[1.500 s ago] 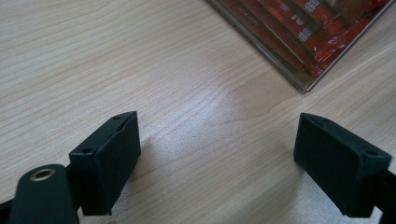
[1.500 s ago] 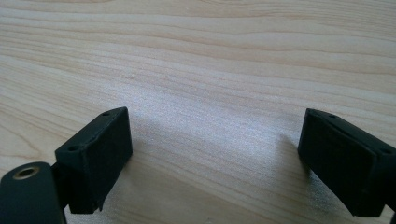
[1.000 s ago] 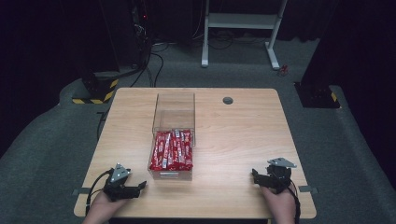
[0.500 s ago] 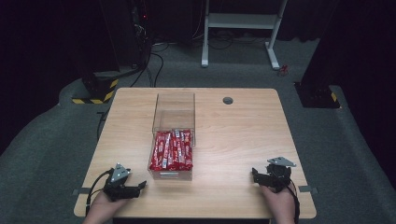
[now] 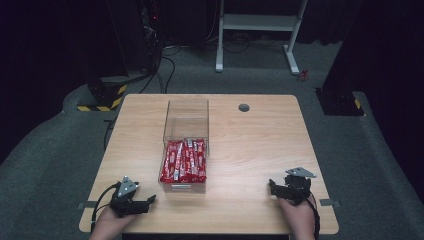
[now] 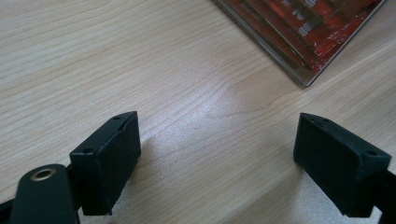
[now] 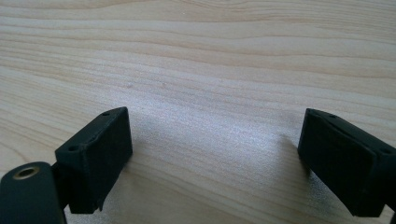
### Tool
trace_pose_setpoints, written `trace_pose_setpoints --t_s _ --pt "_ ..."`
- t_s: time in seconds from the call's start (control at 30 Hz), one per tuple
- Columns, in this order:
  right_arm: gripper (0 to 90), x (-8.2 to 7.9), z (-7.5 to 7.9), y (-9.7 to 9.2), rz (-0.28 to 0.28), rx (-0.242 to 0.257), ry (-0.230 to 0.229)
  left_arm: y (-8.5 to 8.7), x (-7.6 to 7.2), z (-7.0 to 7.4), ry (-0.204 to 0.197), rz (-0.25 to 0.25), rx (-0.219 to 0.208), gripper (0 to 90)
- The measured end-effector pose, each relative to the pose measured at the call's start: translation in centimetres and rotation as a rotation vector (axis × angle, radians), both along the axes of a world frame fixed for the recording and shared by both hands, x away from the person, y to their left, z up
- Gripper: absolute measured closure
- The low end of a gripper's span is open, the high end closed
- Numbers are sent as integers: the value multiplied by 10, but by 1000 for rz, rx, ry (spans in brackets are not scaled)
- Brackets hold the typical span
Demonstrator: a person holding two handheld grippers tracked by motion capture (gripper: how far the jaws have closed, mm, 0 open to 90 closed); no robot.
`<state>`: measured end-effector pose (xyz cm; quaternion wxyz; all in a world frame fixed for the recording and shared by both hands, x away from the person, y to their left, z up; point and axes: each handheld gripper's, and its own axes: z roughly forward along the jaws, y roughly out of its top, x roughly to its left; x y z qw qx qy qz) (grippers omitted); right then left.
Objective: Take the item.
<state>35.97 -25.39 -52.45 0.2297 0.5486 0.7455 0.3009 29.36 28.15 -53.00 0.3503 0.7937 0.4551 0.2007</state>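
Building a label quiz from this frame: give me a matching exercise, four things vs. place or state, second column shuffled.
Things:
1. clear box
2. red packets
3. left hand-held gripper
4. round grommet

Places or states:
A. far edge of the table
B. open, near left corner
C. table middle, far half empty
D. packed in the box's near half

Pairs: 1-C, 2-D, 3-B, 4-A
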Motion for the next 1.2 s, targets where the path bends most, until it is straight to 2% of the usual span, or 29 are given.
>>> trace_pose_setpoints --t_s 0.2,0.27,0.3,0.43,0.63,0.73,0.8,0.83,0.97,1.2 --pt "130 -1 1 2 6 -4 -10 0 -1 0 0 2 2 154" --pt "130 -2 4 4 9 -2 -27 0 -1 0 0 2 2 155" --pt "132 -3 7 6 15 -7 -50 0 -1 0 0 1 1 154" --pt "138 -3 10 9 14 9 -63 0 -1 0 1 2 -2 154" --pt "140 -3 12 13 25 36 -63 0 -2 0 1 0 1 154" --pt "140 -4 13 14 35 76 -55 0 -2 0 2 2 -2 154" --pt "140 -4 14 14 34 86 -53 0 -2 0 2 2 -4 154" --pt "140 -4 14 14 31 115 -47 1 -2 0 -1 0 1 155" --pt "141 -4 15 15 32 133 -40 0 -2 0 1 -1 -2 154" --pt "143 -8 18 16 44 135 -48 0 -1 0 1 -6 0 153"
